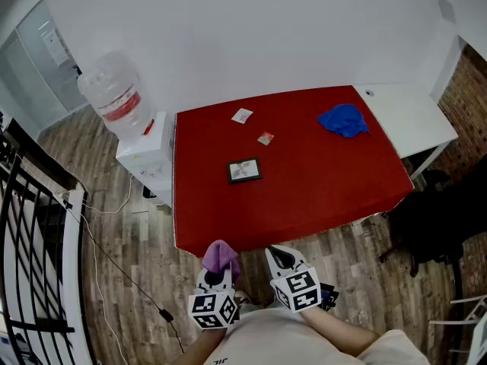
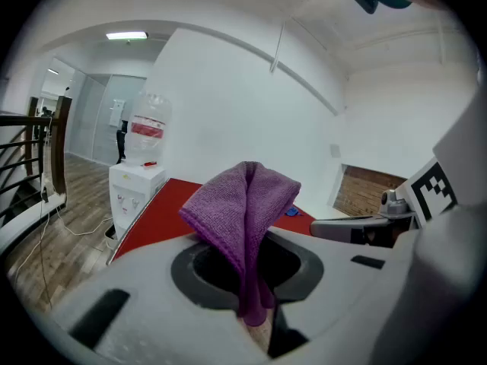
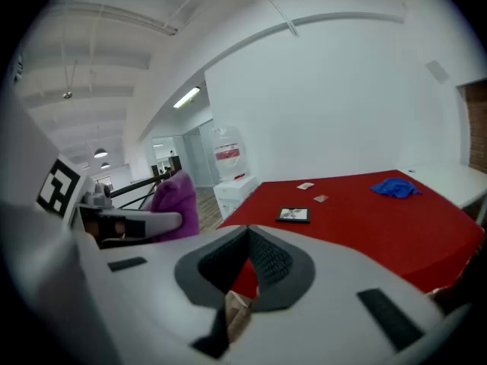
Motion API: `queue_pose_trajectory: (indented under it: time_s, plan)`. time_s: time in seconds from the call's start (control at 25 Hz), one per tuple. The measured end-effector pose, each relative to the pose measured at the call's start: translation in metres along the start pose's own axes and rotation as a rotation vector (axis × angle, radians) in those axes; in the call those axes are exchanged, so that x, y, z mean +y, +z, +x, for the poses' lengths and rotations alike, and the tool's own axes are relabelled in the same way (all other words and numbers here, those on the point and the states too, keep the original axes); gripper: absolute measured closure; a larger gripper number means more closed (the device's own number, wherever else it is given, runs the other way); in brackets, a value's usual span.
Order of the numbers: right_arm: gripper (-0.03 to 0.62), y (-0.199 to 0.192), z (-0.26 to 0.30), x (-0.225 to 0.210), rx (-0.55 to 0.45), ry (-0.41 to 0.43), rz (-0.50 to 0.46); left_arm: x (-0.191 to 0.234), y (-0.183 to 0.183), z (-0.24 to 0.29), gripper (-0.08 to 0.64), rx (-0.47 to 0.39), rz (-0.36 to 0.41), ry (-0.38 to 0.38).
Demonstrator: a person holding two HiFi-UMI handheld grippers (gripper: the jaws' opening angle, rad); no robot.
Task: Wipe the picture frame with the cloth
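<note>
A small dark picture frame (image 1: 244, 171) (image 3: 293, 214) lies flat near the middle of the red table (image 1: 319, 181). Both grippers hang over the floor, short of the table's near edge. My left gripper (image 1: 217, 274) (image 2: 253, 268) is shut on a purple cloth (image 1: 220, 255) (image 2: 245, 204), which stands up folded out of the jaws. My right gripper (image 1: 282, 258) (image 3: 248, 233) sits beside it with its jaws shut and nothing between them. In the right gripper view the purple cloth (image 3: 176, 204) shows at the left.
A blue cloth (image 1: 343, 119) (image 3: 396, 187) lies at the table's far right, with two small cards (image 1: 242, 115) (image 1: 265, 138) behind the frame. A water dispenser (image 1: 129, 120) stands left of the table, a white table (image 1: 407, 116) to its right. A black railing (image 1: 30, 226) runs along the far left.
</note>
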State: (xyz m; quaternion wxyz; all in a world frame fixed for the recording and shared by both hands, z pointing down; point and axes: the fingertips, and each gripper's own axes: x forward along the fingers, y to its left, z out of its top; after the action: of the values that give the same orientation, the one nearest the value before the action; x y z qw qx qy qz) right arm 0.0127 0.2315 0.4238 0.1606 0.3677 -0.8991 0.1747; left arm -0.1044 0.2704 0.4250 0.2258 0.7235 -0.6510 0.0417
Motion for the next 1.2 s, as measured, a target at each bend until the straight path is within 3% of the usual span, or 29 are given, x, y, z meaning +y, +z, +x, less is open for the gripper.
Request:
queue_pose_trajectory:
  time_s: [0.24, 0.48, 0.8, 1.2]
  plan:
    - [0.588, -0.007, -0.011, -0.014, 0.004, 0.03, -0.007, -0.014, -0.004, -0.002, 0.497, -0.021, -0.006, 0.051]
    - [0.588, -0.013, -0.01, -0.03, 0.021, 0.027, 0.017, -0.023, -0.01, 0.009, 0.497, -0.004, -0.008, 0.048]
    - [0.588, 0.002, 0.033, -0.051, 0.032, -0.013, 0.019, -0.003, 0.006, 0.062, 0.497, 0.011, -0.007, 0.0]
    - [0.588, 0.062, 0.112, -0.073, -0.002, -0.114, 0.016, 0.048, 0.065, 0.14, 0.497, 0.009, 0.03, -0.103]
